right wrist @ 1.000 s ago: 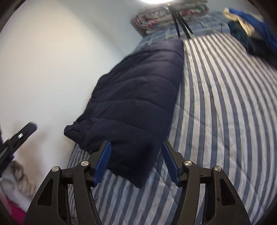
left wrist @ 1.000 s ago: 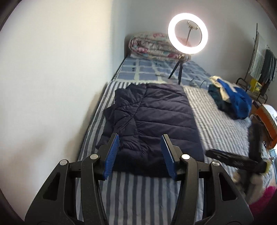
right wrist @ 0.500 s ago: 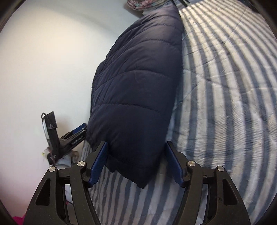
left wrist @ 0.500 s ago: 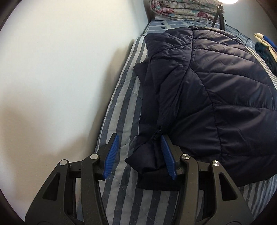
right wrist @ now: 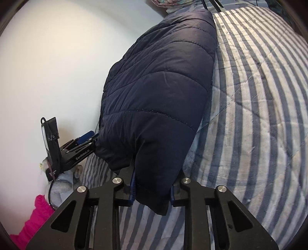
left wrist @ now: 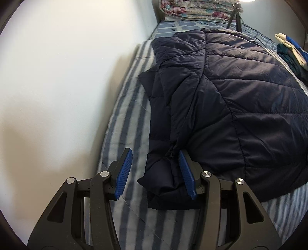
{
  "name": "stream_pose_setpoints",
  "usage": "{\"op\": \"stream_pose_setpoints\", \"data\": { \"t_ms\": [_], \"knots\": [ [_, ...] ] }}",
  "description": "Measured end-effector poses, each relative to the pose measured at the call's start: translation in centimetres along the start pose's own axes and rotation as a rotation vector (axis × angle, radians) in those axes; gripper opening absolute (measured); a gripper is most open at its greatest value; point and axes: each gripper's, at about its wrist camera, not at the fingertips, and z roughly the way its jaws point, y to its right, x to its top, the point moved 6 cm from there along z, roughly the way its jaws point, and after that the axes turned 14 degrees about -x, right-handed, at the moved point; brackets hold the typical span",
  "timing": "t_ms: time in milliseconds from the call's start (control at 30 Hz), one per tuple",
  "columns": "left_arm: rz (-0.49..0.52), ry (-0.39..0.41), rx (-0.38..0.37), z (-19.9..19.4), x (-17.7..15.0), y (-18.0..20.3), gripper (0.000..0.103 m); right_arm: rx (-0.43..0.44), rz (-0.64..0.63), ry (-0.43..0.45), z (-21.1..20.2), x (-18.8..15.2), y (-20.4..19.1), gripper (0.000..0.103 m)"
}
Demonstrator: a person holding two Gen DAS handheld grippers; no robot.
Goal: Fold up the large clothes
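Nearest to me, the right gripper (right wrist: 152, 189) is clamping the near right corner of the navy puffer jacket (right wrist: 159, 92). Its jaws have just been closing, and the hem is now bunching between the blue pads, which are mostly buried in the fabric. A flap of the jacket is hanging down past the jaws over the striped bedspread (right wrist: 259, 125).

Off to the left, the left gripper (left wrist: 156, 171) is standing with its jaws about half apart over the jacket's (left wrist: 221, 107) near left corner. The right-hand pad (left wrist: 185, 173) is lying against the folded edge, while the other pad is sitting clear of the cloth above the bedspread (left wrist: 123, 119); nothing is being pinched there. In the right wrist view the same gripper (right wrist: 84, 141) is poking in behind the jacket's left side, with a pink sleeve (right wrist: 36, 217) showing below it.

The jacket is lying lengthways along the left side of the bed, close to the white wall (left wrist: 57, 77), its sleeve folded in along that edge.

Farther on, a heap of blue and cream clothes (left wrist: 292, 52) is resting at the right. At the far end a folded floral quilt (left wrist: 194, 10) is sitting against the head of the bed, with tripod legs (left wrist: 234, 17) standing in front of it. No containers are showing anywhere.
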Motion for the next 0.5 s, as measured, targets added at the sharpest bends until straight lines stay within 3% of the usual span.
{"op": "stream_pose_setpoints", "data": {
  "t_ms": [233,500],
  "knots": [
    [0.130,-0.053,-0.071,-1.3,-2.0,5.1,0.051,-0.084,-0.071,-0.003,-4.2,0.3,3.5,0.021],
    [0.238,-0.115,-0.214,-2.9,-4.5,11.4,0.051,-0.184,-0.147,-0.041,-8.3,-1.1,7.3,0.020]
  ]
}}
